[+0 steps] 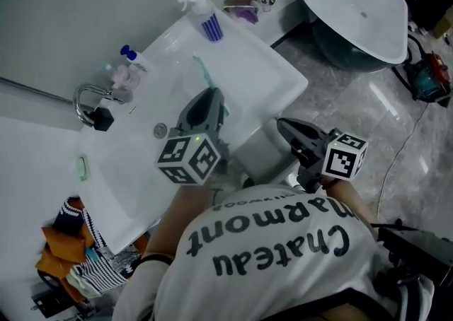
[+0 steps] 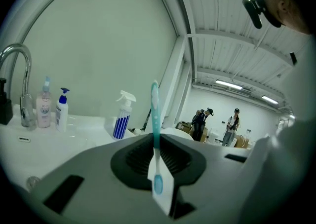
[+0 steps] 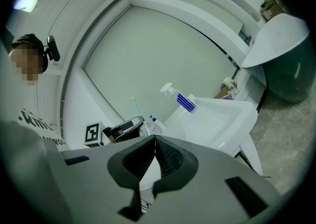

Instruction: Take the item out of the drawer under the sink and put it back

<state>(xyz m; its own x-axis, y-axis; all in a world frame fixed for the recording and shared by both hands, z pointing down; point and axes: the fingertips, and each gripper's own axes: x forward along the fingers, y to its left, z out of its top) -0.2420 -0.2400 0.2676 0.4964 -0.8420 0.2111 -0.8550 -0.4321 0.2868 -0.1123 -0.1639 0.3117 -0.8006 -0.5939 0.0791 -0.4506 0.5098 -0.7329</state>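
Toothbrush (image 2: 155, 114), slim teal plastic, pinched in left claw (image 2: 157, 143), right claw (image 3: 155, 139) pressed together

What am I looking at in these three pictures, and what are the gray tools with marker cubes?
No robot here: a person holds a two-jaw gripper in each hand; the cubes belong to them. The head view looks down from the person's head onto a white sink. The other two views ride on the grippers and look along their jaws. The left gripper is shut on a teal toothbrush; the right gripper is shut and empty. On the sink's rim stand a spray bottle, a pump bottle and a faucet.
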